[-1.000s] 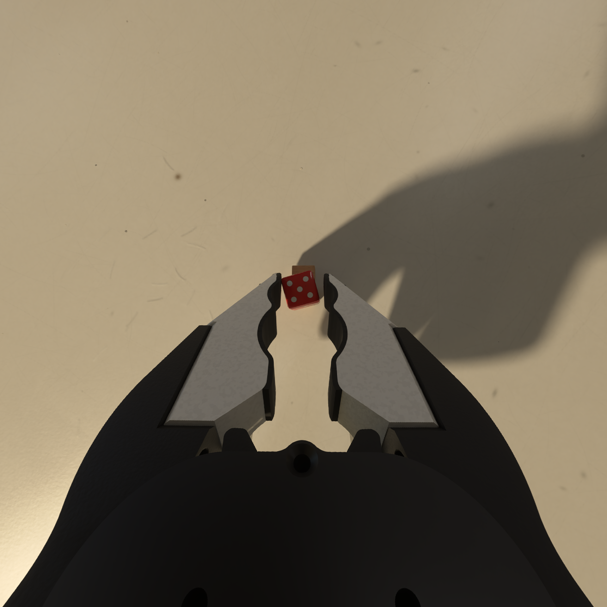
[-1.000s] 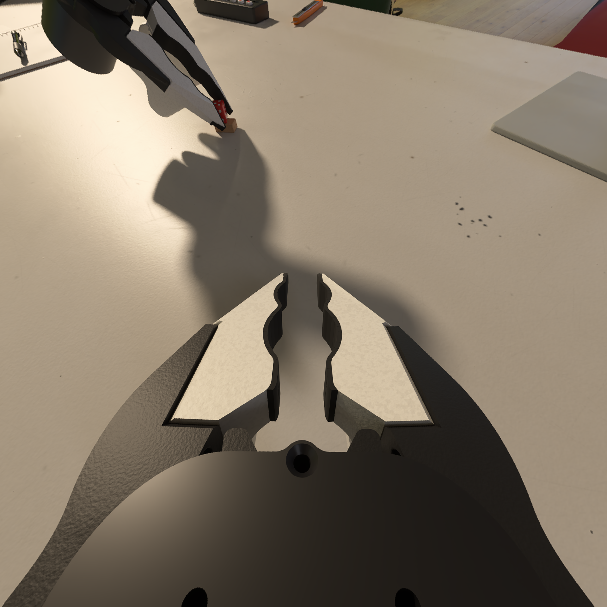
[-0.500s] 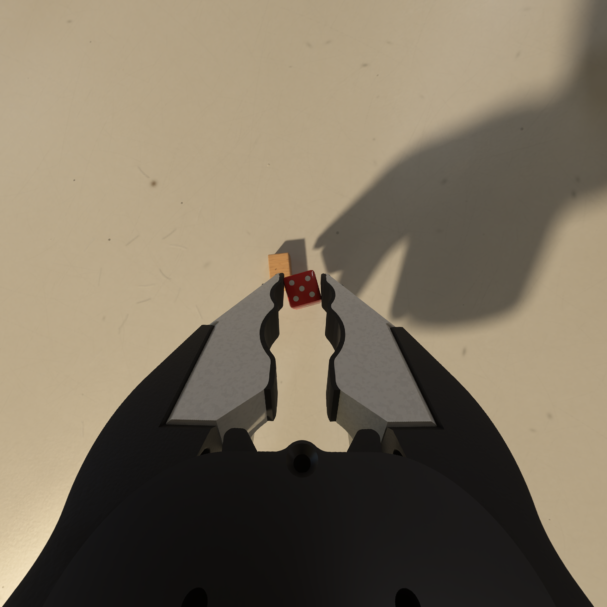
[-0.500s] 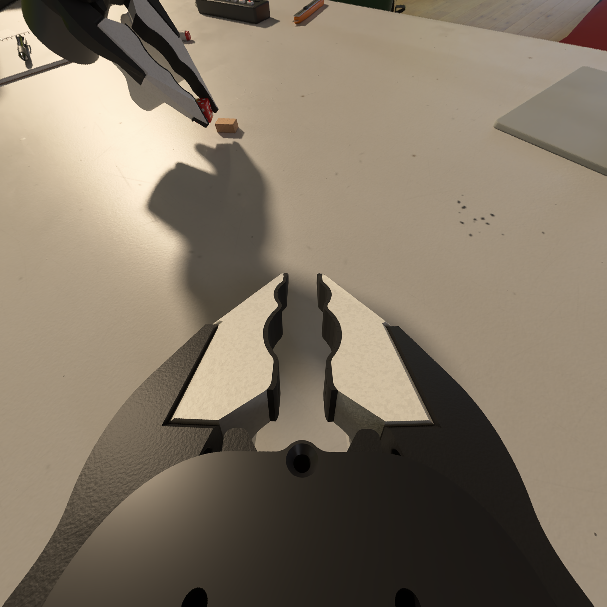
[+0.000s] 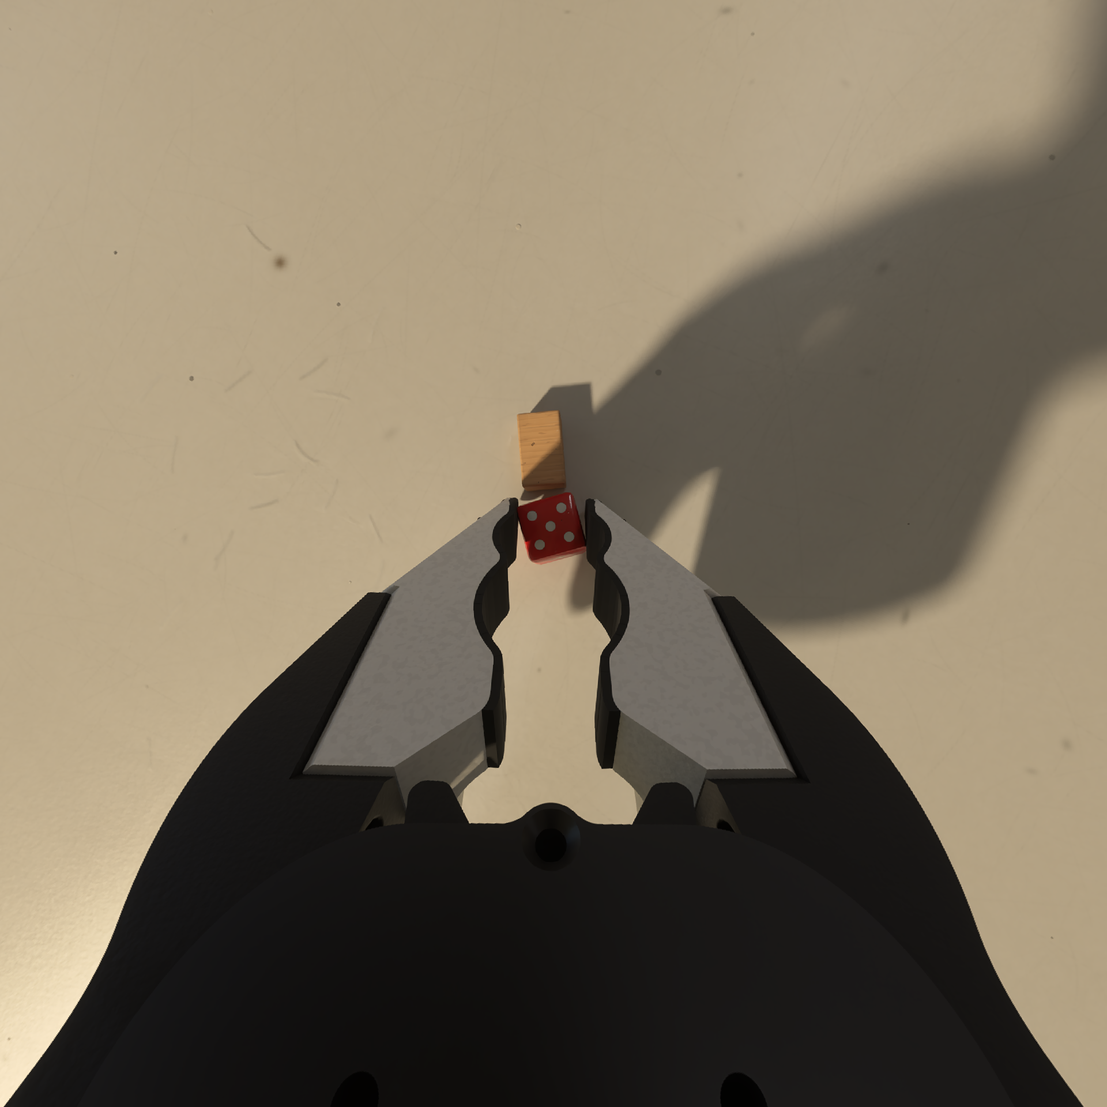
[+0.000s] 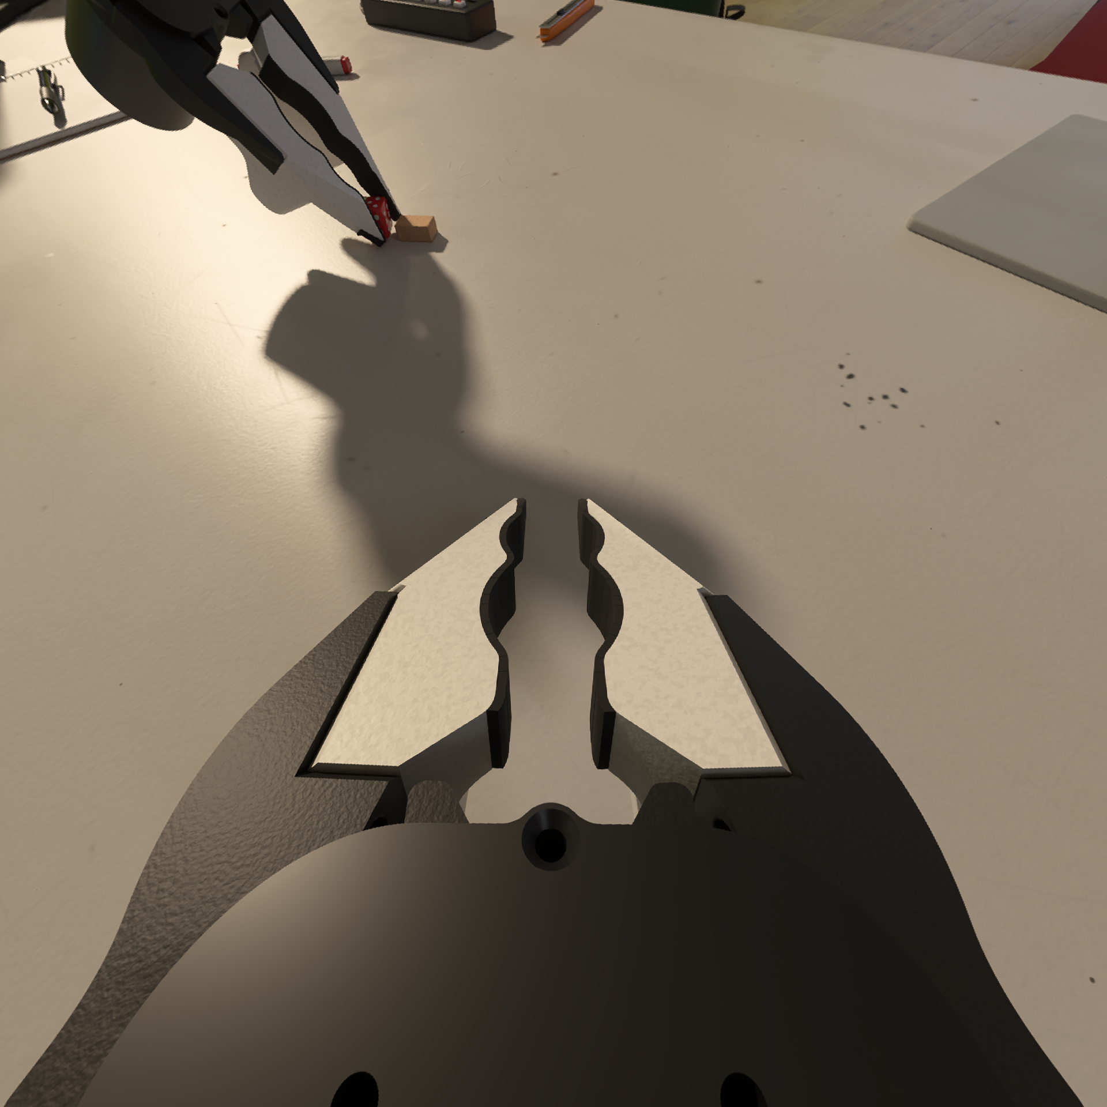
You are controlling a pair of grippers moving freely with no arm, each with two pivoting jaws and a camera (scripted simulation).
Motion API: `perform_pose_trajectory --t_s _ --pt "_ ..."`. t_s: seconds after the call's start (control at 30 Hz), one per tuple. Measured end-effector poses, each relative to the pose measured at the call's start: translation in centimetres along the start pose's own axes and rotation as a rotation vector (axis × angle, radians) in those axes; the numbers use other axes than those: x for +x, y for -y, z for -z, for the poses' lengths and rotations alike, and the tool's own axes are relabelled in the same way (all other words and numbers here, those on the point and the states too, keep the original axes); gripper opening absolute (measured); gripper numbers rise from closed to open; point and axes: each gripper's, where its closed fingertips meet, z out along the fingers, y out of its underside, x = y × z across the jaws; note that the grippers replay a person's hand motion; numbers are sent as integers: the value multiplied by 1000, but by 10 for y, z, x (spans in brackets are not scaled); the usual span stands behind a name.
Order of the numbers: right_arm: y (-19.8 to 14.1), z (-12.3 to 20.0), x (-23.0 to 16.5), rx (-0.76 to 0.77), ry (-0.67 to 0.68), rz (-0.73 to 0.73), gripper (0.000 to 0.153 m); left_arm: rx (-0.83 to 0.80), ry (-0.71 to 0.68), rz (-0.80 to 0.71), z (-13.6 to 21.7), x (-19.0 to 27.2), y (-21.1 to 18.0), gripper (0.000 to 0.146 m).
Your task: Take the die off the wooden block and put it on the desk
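Left gripper [image 5: 551, 527] pinches the red die [image 5: 550, 526] at the fingertips, low over the table [image 5: 239, 180] just near of the wooden block [image 5: 541, 449]; touch down flat, then open slowly; right gripper [image 6: 552, 509] idle, slightly parted, empty.

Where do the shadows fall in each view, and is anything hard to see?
Left wrist view: the wooden block casts a short shadow to its right, beside a large gripper shadow. Right wrist view: that shadow stretches over the desk toward the camera; far items at the top edge are too small to identify.
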Motion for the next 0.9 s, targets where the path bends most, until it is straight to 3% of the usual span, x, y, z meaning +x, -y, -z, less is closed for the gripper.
perform_pose_trajectory --t_s 0.27,0.57,0.9 --pt "0 0 0 2 -2 3 17 51 4 -17 12 1 9 22" --pt "0 0 0 1 -3 8 17 123 -155 -112 18 56 32 22" --pt "1 1 0 7 -3 9 17 90 -242 -150 3 96 24 22"
